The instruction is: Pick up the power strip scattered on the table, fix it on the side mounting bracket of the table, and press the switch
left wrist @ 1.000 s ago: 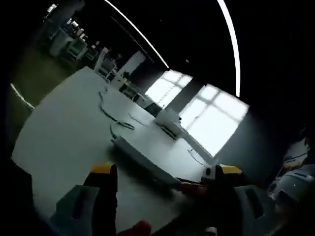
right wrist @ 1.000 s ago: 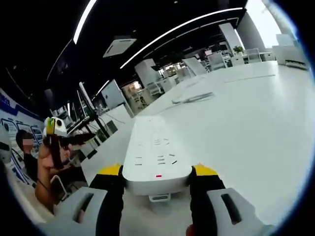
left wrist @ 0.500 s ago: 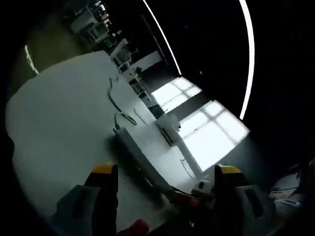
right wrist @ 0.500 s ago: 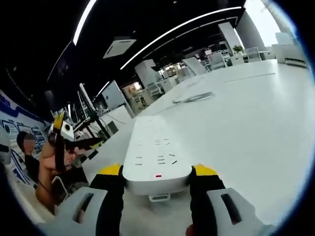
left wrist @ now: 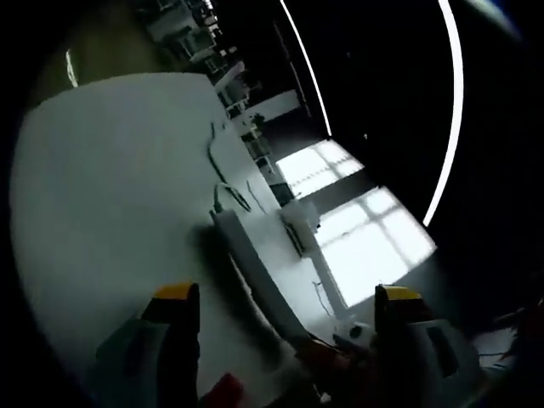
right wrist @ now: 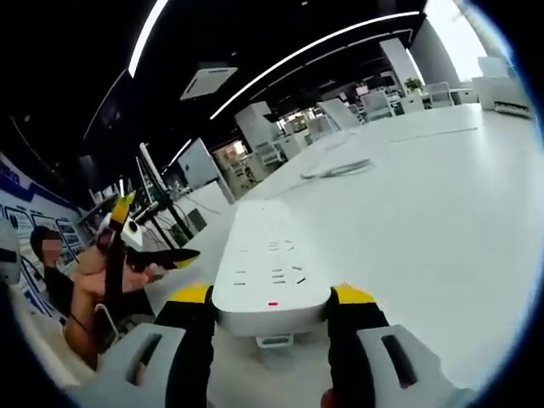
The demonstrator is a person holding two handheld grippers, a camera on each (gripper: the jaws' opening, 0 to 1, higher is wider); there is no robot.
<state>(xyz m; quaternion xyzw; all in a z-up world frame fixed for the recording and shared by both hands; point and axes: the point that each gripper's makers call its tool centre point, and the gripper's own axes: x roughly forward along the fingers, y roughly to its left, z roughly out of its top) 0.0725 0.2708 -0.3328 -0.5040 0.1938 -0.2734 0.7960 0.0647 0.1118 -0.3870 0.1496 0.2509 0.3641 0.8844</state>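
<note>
Power strip (right wrist: 270,276): white, long, lying flat on the white worktop (right wrist: 442,204); its near end sits between the jaws of the right tool (right wrist: 270,319). Socket slots and a small red mark face up. It shows from the side in the left gripper view (left wrist: 255,276).
Right tool: yellow-tipped jaws clamped on the strip's near end, one on each long side.
Left tool (left wrist: 285,302): jaws apart, nothing between them, raised off the worktop (left wrist: 102,195) beside the strip; also seen at the worktop's edge in the right gripper view (right wrist: 140,246).
Cable (left wrist: 223,174): dark, trailing across the worktop beyond the strip's far end.
Person (right wrist: 81,289): beside the worktop edge, behind the left tool.
</note>
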